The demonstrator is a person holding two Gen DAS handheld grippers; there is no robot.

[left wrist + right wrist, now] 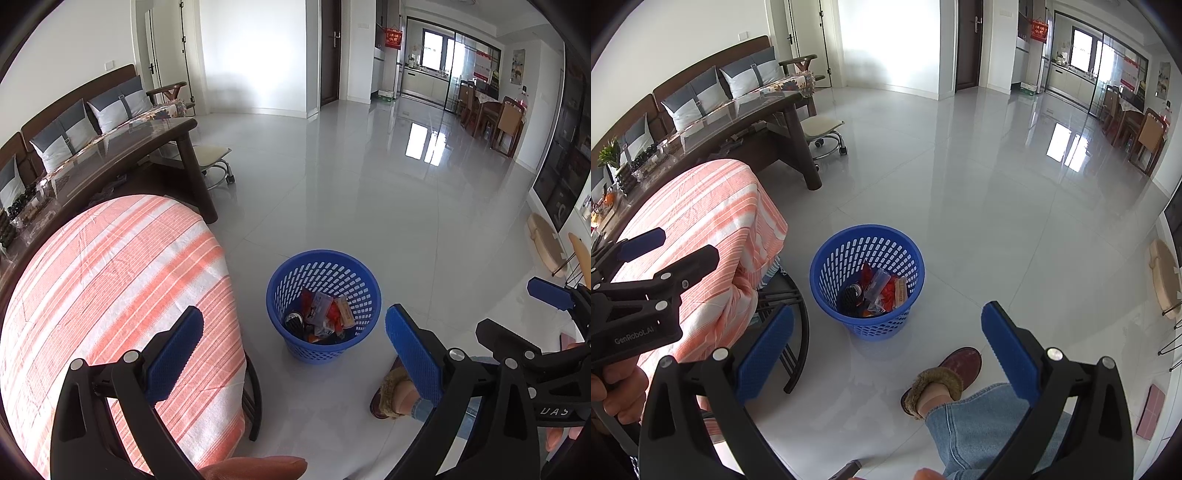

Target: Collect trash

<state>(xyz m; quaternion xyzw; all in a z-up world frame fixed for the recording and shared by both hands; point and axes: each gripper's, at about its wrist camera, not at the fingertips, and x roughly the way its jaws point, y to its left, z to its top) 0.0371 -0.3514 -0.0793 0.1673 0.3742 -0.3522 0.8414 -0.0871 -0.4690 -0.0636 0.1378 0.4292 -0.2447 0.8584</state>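
- The left gripper (293,350), black with blue ribbed pads, has its jaws spread wide and holds nothing; it hangs partly above the small table covered with an orange-and-white striped cloth (110,280).
- The right gripper (886,343), of the same kind, is also released and empty, with its jaws wide apart.
- The round blue plastic basket with holes in its wall (827,269) stands on the glossy grey tile floor (979,206), just beside the covered table.
- The trash (882,288), red and orange wrappers and a dark can, lies inside this basket.
- A foot in a dark red slipper (960,365) stands near the basket.
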